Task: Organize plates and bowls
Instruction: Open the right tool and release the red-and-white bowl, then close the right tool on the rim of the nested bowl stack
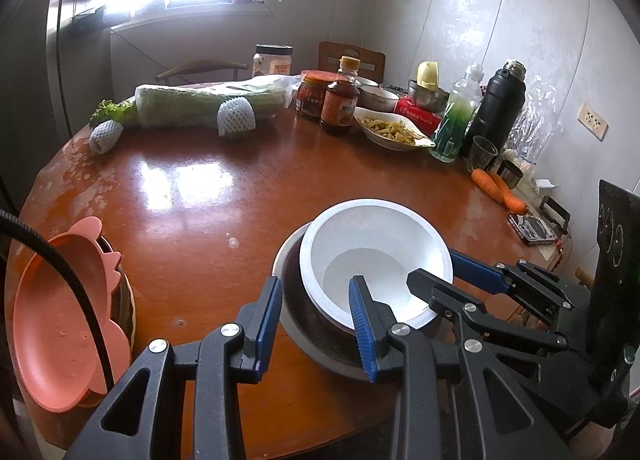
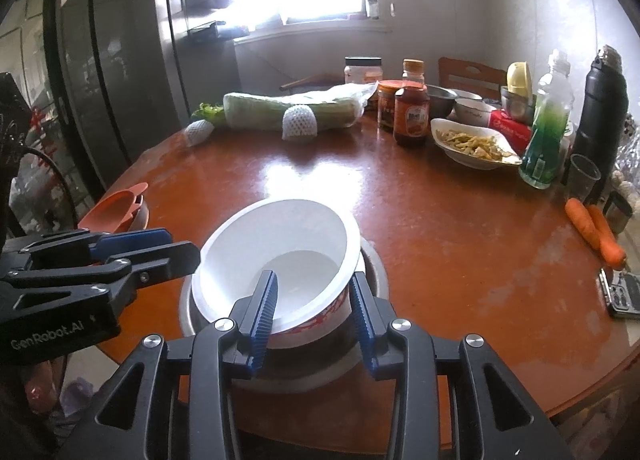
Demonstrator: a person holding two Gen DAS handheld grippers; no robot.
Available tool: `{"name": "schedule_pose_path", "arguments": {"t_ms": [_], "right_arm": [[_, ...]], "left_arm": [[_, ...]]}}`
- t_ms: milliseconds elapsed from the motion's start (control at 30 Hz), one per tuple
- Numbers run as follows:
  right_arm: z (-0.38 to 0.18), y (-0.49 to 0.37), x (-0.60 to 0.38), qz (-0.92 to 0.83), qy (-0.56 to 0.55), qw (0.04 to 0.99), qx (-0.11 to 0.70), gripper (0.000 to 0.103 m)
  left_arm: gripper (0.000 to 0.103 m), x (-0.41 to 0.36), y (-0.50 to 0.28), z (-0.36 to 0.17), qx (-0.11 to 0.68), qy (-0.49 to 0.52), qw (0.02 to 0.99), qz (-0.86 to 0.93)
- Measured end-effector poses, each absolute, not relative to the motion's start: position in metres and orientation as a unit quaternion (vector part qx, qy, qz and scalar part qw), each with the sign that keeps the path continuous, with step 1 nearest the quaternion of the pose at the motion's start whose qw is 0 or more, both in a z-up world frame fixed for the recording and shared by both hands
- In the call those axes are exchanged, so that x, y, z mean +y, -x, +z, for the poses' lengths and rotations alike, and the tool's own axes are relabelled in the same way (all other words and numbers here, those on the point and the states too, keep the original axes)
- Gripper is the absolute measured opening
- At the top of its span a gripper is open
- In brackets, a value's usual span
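My left gripper clamps the metal bowl's near wall; my right gripper straddles the white bowl's rim – whether its pads press, I cannot tell. Farther left – pink plates.

Back of the table: wrapped cabbage, sauce bottle, green drink bottle, black flask. Two carrots lie at the right edge.
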State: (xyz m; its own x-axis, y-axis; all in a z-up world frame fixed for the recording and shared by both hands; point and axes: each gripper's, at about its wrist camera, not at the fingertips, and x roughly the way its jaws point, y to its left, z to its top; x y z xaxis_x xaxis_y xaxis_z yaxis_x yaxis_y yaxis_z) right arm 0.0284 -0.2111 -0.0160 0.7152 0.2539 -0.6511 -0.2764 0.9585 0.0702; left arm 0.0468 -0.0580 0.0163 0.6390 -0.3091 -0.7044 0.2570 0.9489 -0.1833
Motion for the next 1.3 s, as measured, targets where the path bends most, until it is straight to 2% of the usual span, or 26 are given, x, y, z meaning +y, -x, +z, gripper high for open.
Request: {"name": "schedule_pose_path", "arguments": {"t_ms": [133,367,900,1033,1300], "right_arm": [[-0.015,-0.028,-0.213,0.138,0.018,0.927,0.348,0.04],[-0.01,-0.024,-0.217,0.133,0.01,0.93,0.341,0.048],[0.007,-0.015,-0.218,0.14,0.01,0.938,0.316,0.061],[0.004,-0.018,-0.22,0.138,0.004,0.938,0.319,0.064],[-0.013,-0.033,-0.227,0.137,-0.022,0.93,0.341,0.065]], "left_arm": [[0.035,-0.057,-0.046,0.017,0.394,0.033,0.905,-0.157],[0.037,-0.056,-0.043,0.021,0.387,0.032,0.908,-0.154],[0.05,-0.044,-0.039,0.033,0.367,0.04,0.92,-0.129],[0.056,-0.043,-0.042,0.028,0.37,0.042,0.92,-0.121],[0.058,-0.05,-0.059,0.014,0.394,0.064,0.905,-0.149]]}}
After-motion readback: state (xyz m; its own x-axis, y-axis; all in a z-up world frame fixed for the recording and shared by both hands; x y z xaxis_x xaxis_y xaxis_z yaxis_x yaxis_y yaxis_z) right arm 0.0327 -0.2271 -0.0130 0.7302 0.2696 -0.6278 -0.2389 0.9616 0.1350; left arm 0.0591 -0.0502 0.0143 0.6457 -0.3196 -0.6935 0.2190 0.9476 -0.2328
